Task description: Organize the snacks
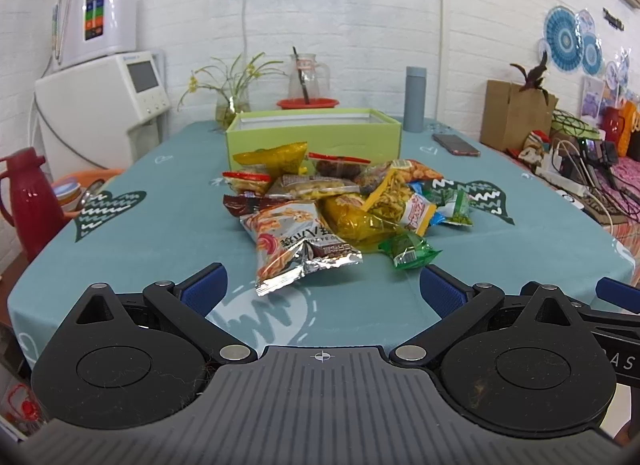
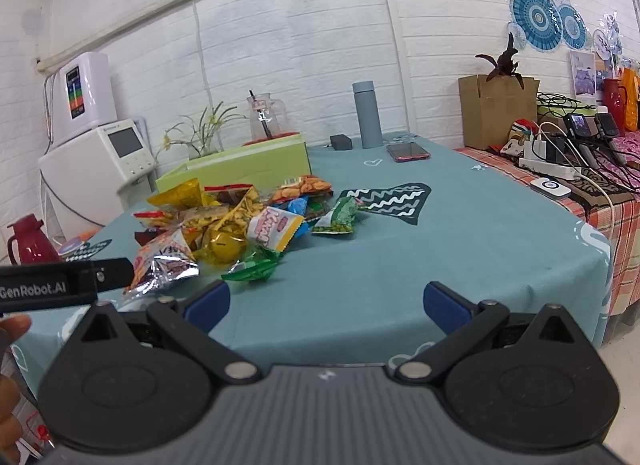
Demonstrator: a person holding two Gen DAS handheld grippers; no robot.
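A pile of several snack packets lies in the middle of the teal tablecloth, in front of an open light-green box. A silver-and-orange packet and a small green packet are nearest to me. My left gripper is open and empty, just short of the pile. My right gripper is open and empty above the table's front edge, with the pile and the box off to its left.
A grey flask, a phone, a glass jug on a red tray and a plant vase stand behind the box. A red thermos is at the left. A side table with cables is at the right.
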